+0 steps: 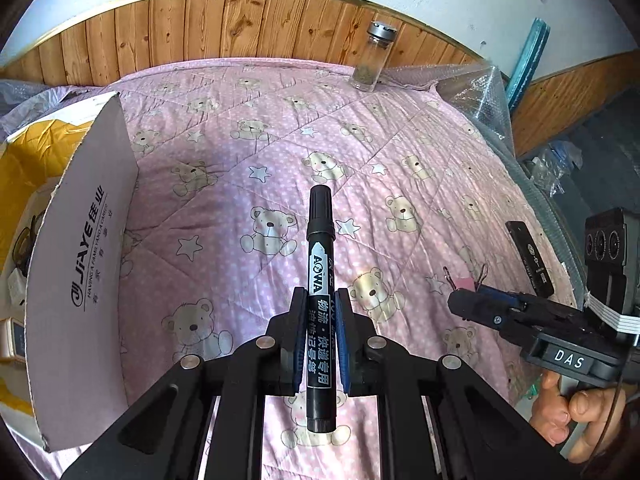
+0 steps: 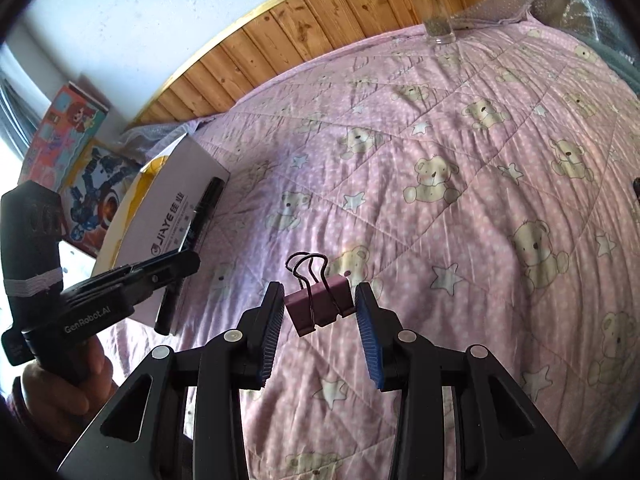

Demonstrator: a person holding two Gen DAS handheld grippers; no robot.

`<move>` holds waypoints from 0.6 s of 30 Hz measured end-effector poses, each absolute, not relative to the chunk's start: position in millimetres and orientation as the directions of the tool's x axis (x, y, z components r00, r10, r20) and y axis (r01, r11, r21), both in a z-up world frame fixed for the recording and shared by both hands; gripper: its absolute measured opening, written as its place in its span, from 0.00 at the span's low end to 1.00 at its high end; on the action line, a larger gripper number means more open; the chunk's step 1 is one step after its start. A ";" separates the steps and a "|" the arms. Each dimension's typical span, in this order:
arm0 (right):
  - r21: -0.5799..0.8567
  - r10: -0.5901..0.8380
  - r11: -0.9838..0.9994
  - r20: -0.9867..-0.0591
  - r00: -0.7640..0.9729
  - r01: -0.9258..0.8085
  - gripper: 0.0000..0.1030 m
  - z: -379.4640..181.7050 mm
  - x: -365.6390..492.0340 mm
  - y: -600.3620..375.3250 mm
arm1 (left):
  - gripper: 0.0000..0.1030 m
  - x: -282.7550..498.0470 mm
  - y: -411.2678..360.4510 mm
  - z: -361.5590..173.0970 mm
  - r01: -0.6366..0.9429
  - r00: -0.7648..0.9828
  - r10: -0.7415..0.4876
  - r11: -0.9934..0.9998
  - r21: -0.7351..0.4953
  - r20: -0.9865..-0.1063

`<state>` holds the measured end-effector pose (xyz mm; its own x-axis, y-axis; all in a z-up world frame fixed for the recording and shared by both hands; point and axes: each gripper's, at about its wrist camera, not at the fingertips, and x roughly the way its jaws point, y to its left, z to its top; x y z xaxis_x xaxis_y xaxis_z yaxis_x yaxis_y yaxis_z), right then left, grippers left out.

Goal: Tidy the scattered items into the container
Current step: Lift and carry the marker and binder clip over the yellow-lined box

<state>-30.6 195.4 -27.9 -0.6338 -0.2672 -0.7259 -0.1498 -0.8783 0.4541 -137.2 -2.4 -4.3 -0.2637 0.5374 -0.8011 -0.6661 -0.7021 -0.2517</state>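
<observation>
Left wrist view: a white cardboard box (image 1: 80,248) stands at left on the pink quilt (image 1: 248,128); the left gripper (image 1: 320,304) clamps a black marker (image 1: 320,280). Rightward, the right gripper (image 2: 318,312), jaws apart, straddles a pink binder clip (image 2: 318,304) lying on the quilt.

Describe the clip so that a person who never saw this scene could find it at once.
Look at the pink quilt printed with bears and stars. On it, between the open jaws of the right gripper, lies the clip. It is a small pink binder clip with dark wire handles, unlike the long black marker held by the left gripper.
</observation>
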 end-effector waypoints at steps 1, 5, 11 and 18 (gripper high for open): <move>0.452 -0.267 -0.879 -0.727 -0.633 -0.149 0.37 -26.9 -27.1 192.3 | 0.14 -133.9 -5.4 -2.0 -0.667 -0.265 0.544 -0.700 -0.256 -0.796; 0.439 -0.257 -0.887 -0.729 -0.635 -0.145 0.37 -20.6 -14.2 179.2 | 0.14 -121.1 -17.3 5.5 -0.669 -0.273 0.565 -0.693 -0.268 -0.779; 0.407 -0.240 -0.905 -0.726 -0.644 -0.121 0.37 -4.3 -1.0 156.7 | 0.14 -102.8 -36.9 18.5 -0.677 -0.284 0.597 -0.679 -0.283 -0.750; 0.368 -0.228 -0.926 -0.724 -0.650 -0.085 0.37 13.1 6.8 128.5 | 0.14 -93.5 -62.9 31.6 -0.669 -0.310 0.628 -0.677 -0.305 -0.713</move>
